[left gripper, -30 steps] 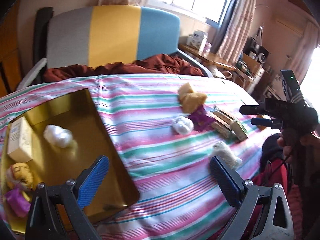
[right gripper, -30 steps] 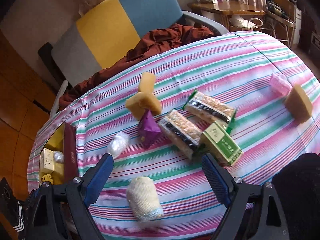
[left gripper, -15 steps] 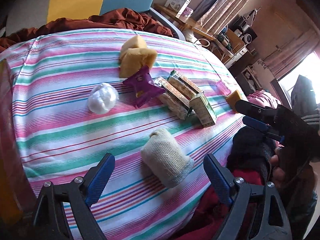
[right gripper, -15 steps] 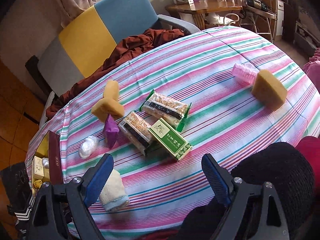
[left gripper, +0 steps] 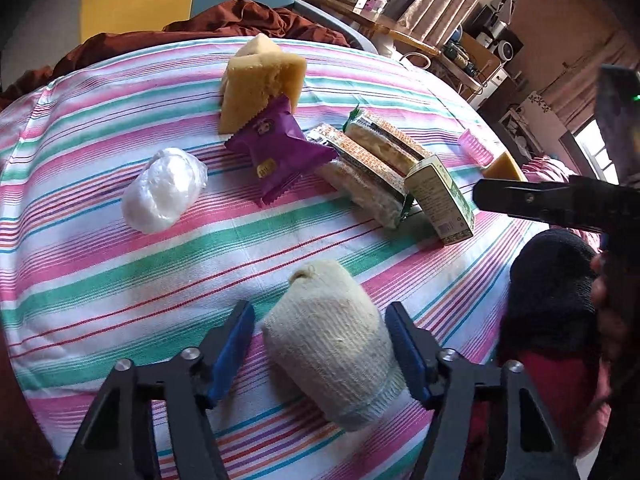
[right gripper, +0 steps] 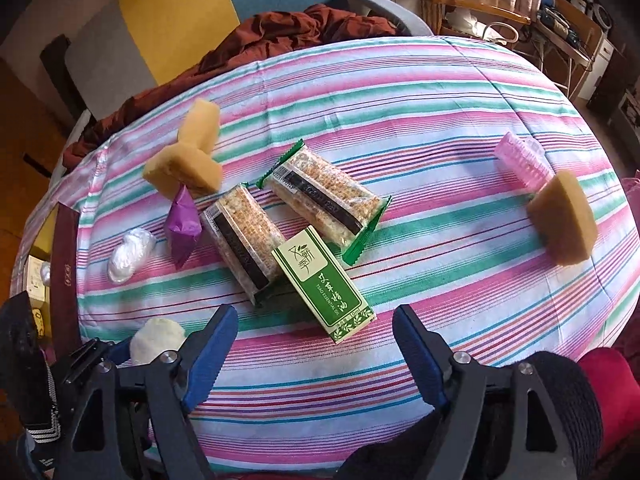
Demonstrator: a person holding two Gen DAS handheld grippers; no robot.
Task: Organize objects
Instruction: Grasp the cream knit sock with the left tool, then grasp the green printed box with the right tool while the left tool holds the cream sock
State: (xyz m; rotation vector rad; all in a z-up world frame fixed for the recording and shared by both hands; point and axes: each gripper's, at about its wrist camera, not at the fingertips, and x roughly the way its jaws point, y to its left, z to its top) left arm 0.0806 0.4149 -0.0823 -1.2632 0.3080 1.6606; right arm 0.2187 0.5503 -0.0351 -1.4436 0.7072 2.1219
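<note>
A cream rolled cloth (left gripper: 328, 344) lies on the striped tablecloth (left gripper: 120, 272) near its front edge. My left gripper (left gripper: 319, 314) straddles the roll and its jaws are closing. The right pad is at the roll's side, and a thin gap shows at the left pad. The roll's tip (right gripper: 158, 338) also shows in the right wrist view. A green box (right gripper: 324, 280) lies flat by two cracker packets (right gripper: 244, 240). My right gripper (right gripper: 315, 314) hovers over the box's near end with its jaws wide and closing, touching nothing.
On the cloth lie two yellow sponges (left gripper: 260, 80), a purple packet (left gripper: 276, 148), a white wrapped ball (left gripper: 164, 190), a pink roller (right gripper: 520, 160) and another sponge (right gripper: 564, 224). A gold tray (right gripper: 64, 264) stands at the left. A chair with a brown cloth (right gripper: 304, 28) is behind.
My left gripper swung right from over the gold tray, came down around the cream roll, and its jaws narrowed. My right gripper dropped toward the green box, jaws slightly narrower.
</note>
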